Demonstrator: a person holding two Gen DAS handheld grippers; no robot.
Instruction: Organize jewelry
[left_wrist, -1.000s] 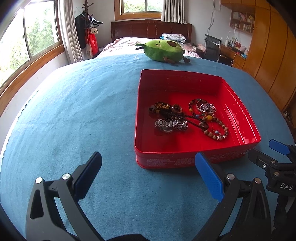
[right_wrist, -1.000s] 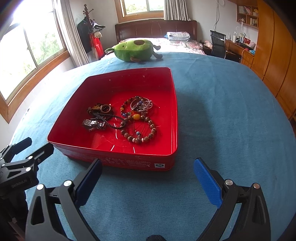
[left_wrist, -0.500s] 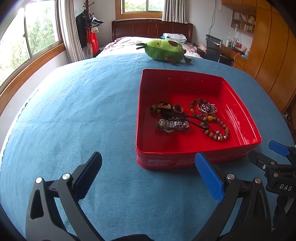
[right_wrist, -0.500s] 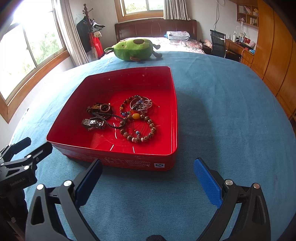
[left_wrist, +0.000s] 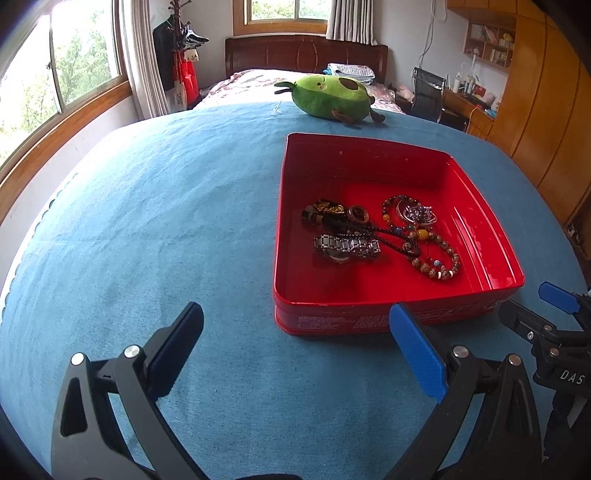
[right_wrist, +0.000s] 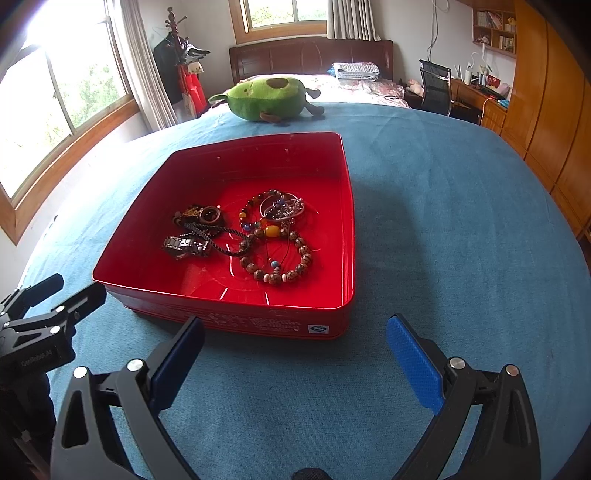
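Your jaws on both the left gripper (left_wrist: 295, 339) and right gripper (right_wrist: 295, 341) stand apart and empty, while all the jewelry (right_wrist: 243, 236) already lies heaped in the red tin (right_wrist: 347, 229).

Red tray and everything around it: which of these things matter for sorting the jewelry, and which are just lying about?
For the job:
- red tray
- wooden bead bracelet
- metal watch
- black cord necklace
- silver bangle
- left gripper and right gripper, both open and empty

Just lying about:
- avocado plush toy
- blue cloth
- coat stand
- office chair

Bright window (right_wrist: 55, 110) glare (left), fisheye-curved edges
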